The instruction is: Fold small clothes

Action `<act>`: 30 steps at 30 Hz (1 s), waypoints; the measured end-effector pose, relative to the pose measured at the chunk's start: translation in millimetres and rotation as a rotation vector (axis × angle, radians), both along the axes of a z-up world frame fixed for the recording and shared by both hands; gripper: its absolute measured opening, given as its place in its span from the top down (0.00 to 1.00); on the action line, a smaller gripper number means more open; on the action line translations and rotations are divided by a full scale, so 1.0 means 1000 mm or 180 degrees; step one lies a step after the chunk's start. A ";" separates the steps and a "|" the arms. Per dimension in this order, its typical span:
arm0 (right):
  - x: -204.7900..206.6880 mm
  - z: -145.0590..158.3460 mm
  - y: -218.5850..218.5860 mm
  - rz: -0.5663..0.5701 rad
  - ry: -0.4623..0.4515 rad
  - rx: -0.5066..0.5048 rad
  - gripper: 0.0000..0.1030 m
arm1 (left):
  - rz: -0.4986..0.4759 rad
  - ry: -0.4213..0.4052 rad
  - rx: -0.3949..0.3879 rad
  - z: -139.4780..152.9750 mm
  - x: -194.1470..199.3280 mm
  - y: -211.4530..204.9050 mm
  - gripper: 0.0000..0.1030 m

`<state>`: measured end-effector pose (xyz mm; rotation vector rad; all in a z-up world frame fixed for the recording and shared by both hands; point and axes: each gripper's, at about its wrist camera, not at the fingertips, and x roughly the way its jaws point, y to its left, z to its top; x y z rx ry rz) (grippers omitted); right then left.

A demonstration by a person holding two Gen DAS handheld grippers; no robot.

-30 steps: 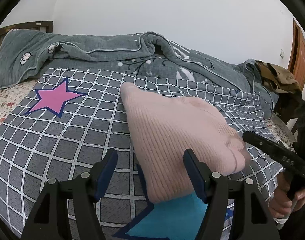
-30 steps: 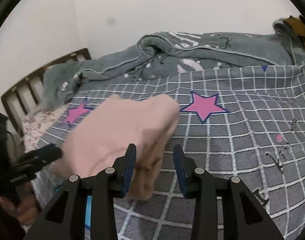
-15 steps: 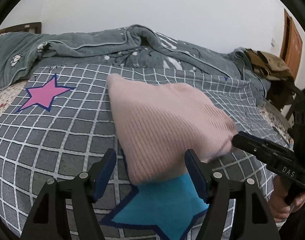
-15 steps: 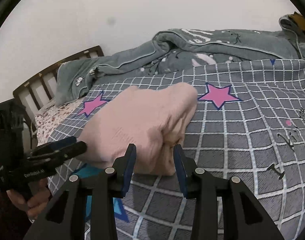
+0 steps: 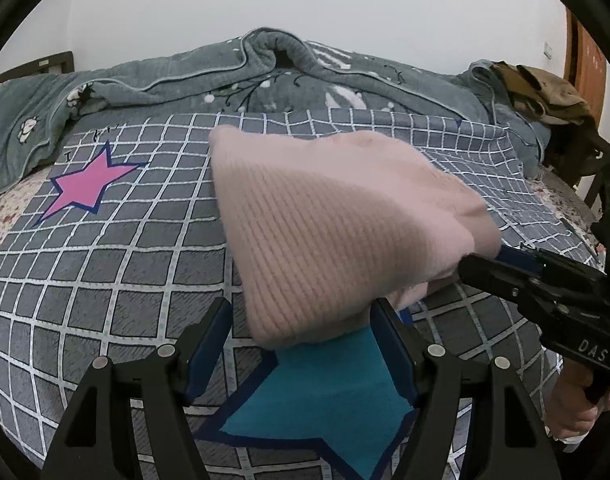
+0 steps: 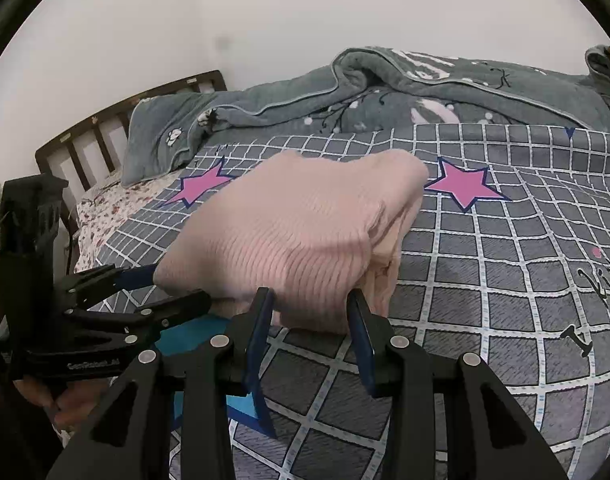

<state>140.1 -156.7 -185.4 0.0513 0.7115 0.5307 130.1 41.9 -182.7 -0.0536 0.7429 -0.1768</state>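
A folded pink ribbed knit garment (image 5: 329, 224) lies on the grey checked bedspread (image 5: 117, 264); it also shows in the right wrist view (image 6: 301, 236). My left gripper (image 5: 305, 332) is open, its blue-padded fingers either side of the garment's near corner. It shows at the left of the right wrist view (image 6: 165, 288), at the garment's left edge. My right gripper (image 6: 311, 320) is open, its fingers just in front of the garment's near edge. It shows at the right of the left wrist view (image 5: 501, 260), against the garment's right end.
A rumpled grey-green blanket (image 5: 265, 68) lies along the far side of the bed. A dark wooden headboard (image 6: 105, 128) stands at the left. Brown clothing (image 5: 545, 92) is piled at the far right by a wooden door. Pink stars (image 5: 89, 180) and a blue star (image 5: 325, 396) mark the bedspread.
Both grippers have drawn back a little toward the bed's near edge. The garment, blurred and moving a second ago, now rests settled on the bedspread.
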 end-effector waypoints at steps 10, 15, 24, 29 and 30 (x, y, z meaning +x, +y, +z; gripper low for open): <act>-0.003 0.001 0.006 -0.0033 -0.0155 -0.0076 0.84 | 0.0026 -0.0108 -0.0032 0.001 -0.001 0.002 0.47; 0.000 0.013 -0.014 -0.0074 -0.0237 0.0054 0.94 | -0.0003 -0.0179 -0.0249 0.008 -0.003 0.013 0.66; 0.002 0.013 -0.013 0.0146 -0.0166 -0.0206 0.93 | -0.0142 -0.0277 -0.0387 0.018 -0.011 0.018 0.57; -0.005 0.024 -0.021 0.0250 -0.0271 0.0035 0.82 | -0.0141 -0.0474 -0.0570 0.030 -0.017 0.024 0.41; -0.005 0.026 -0.022 0.0277 -0.0279 0.0129 0.77 | -0.0125 -0.0491 -0.0585 0.031 -0.016 0.024 0.41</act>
